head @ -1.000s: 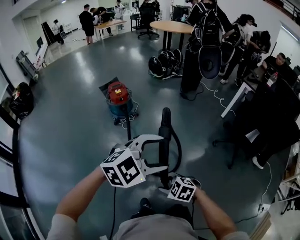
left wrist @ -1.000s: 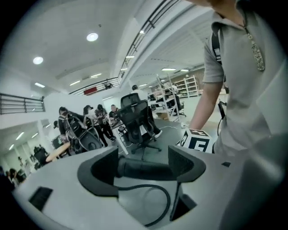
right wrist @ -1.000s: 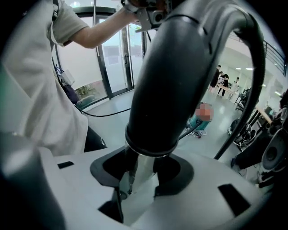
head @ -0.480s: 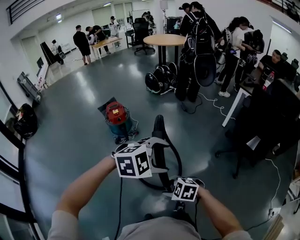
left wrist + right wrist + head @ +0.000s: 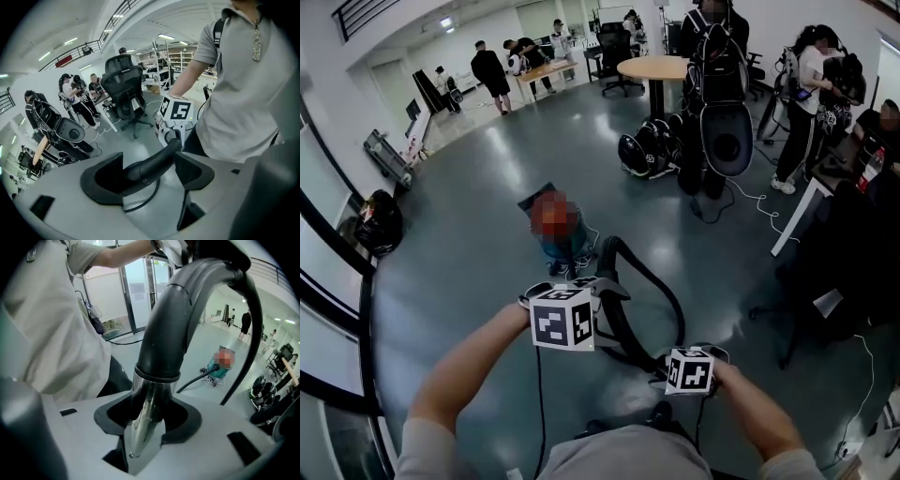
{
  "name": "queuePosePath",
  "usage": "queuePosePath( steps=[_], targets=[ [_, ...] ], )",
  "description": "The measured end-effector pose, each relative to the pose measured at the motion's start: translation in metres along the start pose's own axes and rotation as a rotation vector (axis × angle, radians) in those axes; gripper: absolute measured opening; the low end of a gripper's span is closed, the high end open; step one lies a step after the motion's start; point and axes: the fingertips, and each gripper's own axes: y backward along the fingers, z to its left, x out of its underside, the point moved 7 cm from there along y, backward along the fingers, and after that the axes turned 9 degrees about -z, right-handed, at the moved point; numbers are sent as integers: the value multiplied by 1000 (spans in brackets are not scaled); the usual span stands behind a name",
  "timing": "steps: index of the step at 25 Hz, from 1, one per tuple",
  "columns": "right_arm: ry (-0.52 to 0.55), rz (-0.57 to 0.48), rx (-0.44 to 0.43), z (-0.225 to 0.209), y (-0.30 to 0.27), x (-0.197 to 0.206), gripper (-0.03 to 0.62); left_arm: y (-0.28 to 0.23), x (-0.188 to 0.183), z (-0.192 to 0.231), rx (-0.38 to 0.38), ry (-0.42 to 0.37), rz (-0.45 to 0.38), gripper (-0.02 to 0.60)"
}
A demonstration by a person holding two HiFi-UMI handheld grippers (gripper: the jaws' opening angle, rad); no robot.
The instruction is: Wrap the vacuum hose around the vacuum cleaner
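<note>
Left claw (image 5: 149, 169) is closed on the black flexible vacuum hose (image 5: 661, 286) at its bend. The teal-bodied canister vacuum cleaner (image 5: 563, 246) stands ahead on the floor, apart from both claws. Right claw (image 5: 149, 423) grips the chrome metal tube (image 5: 144, 401), which is smooth and may slip. Further right, black helmets (image 5: 649, 150) and a white floor cable (image 5: 748, 199) could snag slack hose.

The vacuum cleaner (image 5: 555, 225) is placed at frame centre, the vacuum hose (image 5: 614, 317) looped just below it, the round table (image 5: 661, 67) behind, upper right.
</note>
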Motion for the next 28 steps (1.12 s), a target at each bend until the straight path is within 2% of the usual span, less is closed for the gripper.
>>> queuePosePath(
  steps=[7,13,15,18,20,24,28],
  targets=[
    [97,135,-158,-15,12,41,158,-42,12,3,55,7,180,339],
    [169,222,-263,-20,16,63,158,-79,19,-2,119,35,242,337],
    [165,230,-298,-21,17,66,158,-84,22,-1,147,40,248,337],
    [138,240,-342,-23,19,68,158,-88,32,-2,230,35,298,336],
    [129,248,-338,-27,20,66,158,-93,41,-2,285,37,325,334],
    [107,291,-287,-40,25,65,158,-99,58,3,360,41,311,333],
    [66,343,-232,-57,29,54,155,-111,84,8,461,-53,368,280]
  ],
)
